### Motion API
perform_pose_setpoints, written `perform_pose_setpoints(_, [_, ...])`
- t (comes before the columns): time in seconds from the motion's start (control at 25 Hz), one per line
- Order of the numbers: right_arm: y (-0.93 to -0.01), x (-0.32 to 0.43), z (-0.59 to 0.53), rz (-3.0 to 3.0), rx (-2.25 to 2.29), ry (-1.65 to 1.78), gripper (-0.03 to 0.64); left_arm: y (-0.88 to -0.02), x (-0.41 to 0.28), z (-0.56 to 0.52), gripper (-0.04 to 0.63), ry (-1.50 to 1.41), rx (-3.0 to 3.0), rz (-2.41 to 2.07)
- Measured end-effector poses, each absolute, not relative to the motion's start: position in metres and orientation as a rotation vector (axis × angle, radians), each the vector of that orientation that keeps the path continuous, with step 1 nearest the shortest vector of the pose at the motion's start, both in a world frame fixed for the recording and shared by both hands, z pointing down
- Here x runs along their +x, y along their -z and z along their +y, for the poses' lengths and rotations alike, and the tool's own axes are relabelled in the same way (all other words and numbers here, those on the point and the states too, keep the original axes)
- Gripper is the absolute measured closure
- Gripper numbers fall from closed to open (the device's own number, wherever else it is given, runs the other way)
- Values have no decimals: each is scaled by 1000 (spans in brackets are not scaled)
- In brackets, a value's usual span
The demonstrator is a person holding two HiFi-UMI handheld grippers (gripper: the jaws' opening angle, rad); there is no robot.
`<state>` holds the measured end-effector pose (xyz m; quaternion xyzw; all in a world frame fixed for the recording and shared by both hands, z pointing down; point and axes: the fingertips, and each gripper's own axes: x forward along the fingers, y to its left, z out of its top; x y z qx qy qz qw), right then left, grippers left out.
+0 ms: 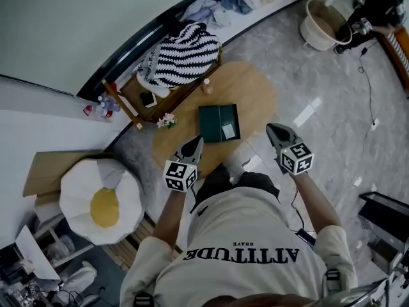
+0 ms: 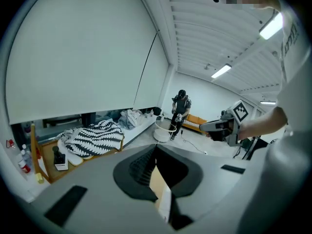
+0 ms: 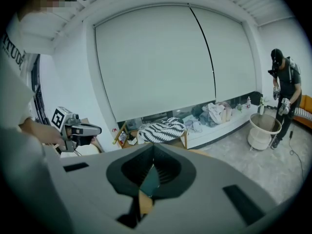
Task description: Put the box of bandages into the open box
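A dark green open box (image 1: 218, 122) sits on the oval wooden table (image 1: 252, 85), and a small white box (image 1: 228, 131) lies inside it at the near right corner. Both grippers hang high over the table's near edge, apart from the box. My left gripper (image 1: 198, 141) tapers to a point, jaws together and empty. My right gripper (image 1: 271, 128) is shut too, with nothing held. In the right gripper view only a sliver of the green box (image 3: 147, 182) shows between the closed jaws (image 3: 153, 152). The left gripper view looks past its shut jaws (image 2: 157, 150) at the right gripper (image 2: 219, 126).
A black-and-white striped cloth (image 1: 182, 53) lies on a low wooden shelf behind the table. A small bottle (image 1: 207, 86) and a flower sprig (image 1: 167, 121) stand on the table. An egg-shaped cushion (image 1: 102, 200) is at left. Another person (image 3: 282, 96) stands by a round basket (image 1: 323, 24).
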<state>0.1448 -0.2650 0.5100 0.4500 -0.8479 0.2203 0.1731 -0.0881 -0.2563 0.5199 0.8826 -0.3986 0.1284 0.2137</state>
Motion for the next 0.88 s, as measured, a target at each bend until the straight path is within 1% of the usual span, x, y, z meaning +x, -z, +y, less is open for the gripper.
perform_pose_setpoints(0.16, [-490,166,-248,-2451,1273,-565,597,-500,-78,-242,574,-311,2444,-1199])
perform_pose_setpoints(0.56, [-485,222,-180,-2507,1215,-529,597,-469,-38,-175,574,-239,2440,-1325])
perform_pose_setpoints(0.88, [-472,240,-140,-2546,1190,-455,597,-449,-24,-118,574,-209,2466,-1387])
